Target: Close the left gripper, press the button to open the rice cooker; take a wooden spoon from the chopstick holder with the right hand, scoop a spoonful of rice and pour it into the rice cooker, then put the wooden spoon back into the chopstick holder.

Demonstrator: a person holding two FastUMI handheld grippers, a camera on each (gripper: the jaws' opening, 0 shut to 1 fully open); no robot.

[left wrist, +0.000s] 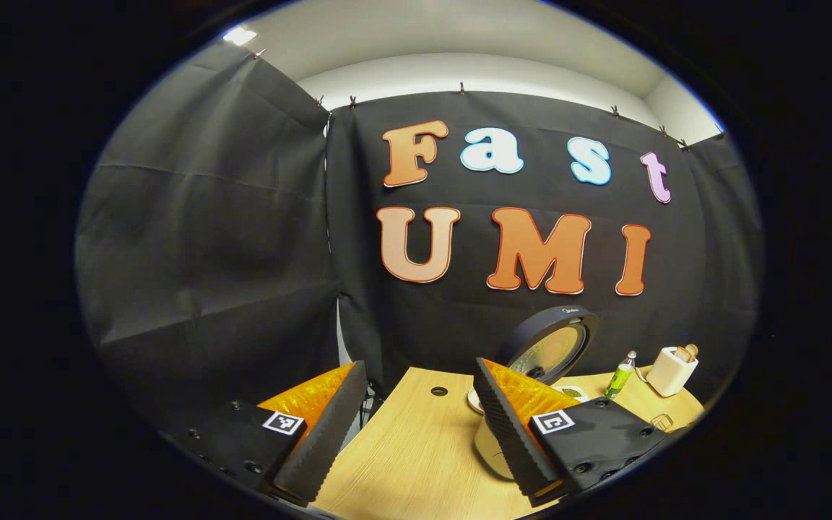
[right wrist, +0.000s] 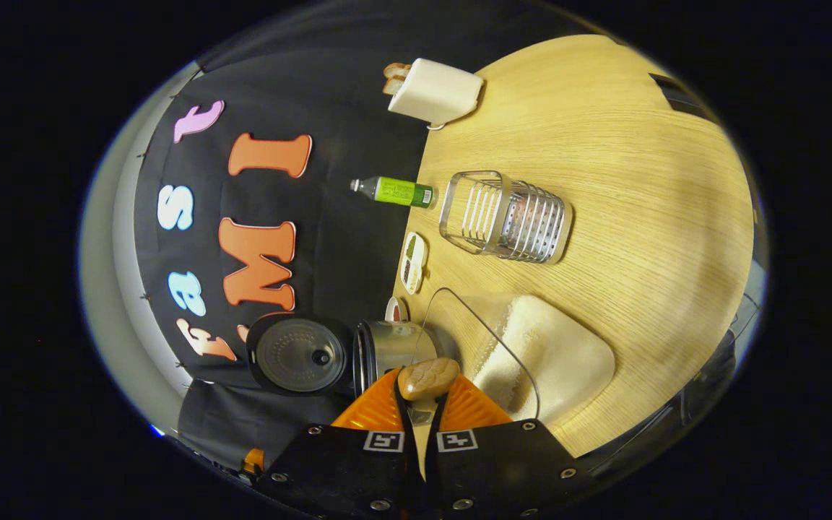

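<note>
Two views, read left to right.

Left gripper view: left gripper [left wrist: 416, 426] with fingers wide apart, holding nothing, raised above the bench [left wrist: 423, 448]. Past its right finger stands the rice cooker, lid [left wrist: 549, 347] tipped up and open; farther right a green bottle [left wrist: 620, 375] and a toaster [left wrist: 670, 370] at the back edge.

Right gripper view, rolled on its side: open cooker lid [right wrist: 300, 355] and steel pot [right wrist: 387, 345] at lower left. Right gripper [right wrist: 427, 393], fingers narrow, pinching the wooden spoon [right wrist: 428, 378]; its bowl juts just beyond the tips, handle running back between them. Whether rice lies in the bowl cannot be told. Rice container [right wrist: 539, 357] lies just right of the spoon, the pot just left. Chopstick holder [right wrist: 506, 217], a wire basket, stands well apart, farther along the bench.

Judgement: the right hand is nearer both pot and rice; the holder's mouth and the rice are visible from this camera.
</note>
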